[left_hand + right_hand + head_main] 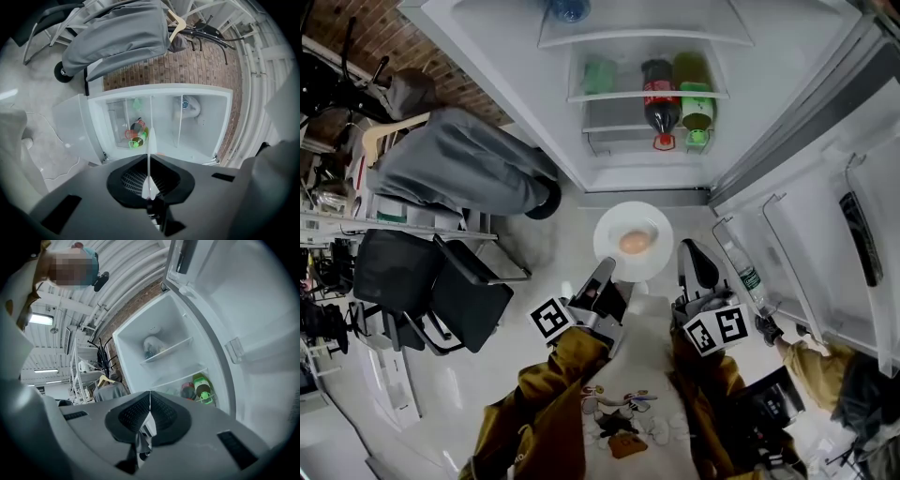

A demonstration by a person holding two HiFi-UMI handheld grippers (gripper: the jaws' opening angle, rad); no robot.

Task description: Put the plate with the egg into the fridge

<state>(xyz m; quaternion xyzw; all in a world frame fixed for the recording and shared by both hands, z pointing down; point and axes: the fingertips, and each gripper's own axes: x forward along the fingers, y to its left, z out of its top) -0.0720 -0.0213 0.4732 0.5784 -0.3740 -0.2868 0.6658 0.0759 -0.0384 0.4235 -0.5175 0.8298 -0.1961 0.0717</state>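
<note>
The left gripper [602, 277] and the right gripper [687, 253] both clamp the plate [617, 220], jaws narrowed onto its thin rim. The left one holds the near-left edge, the right one the right edge. The plate hangs between them, just past their tips, with the egg [635, 242] at its middle. Straight ahead of both tips stands the open fridge [609, 169], with bottles [660, 108] on a shelf inside. Its door [825, 216] is off to the right gripper's outer side.

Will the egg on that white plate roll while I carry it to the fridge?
Likely a little: the egg looks rounded and lies loose. The plate seems dished, which should keep it in if level. Left gripper and right gripper pinch only its rim, so it could tip.
</note>
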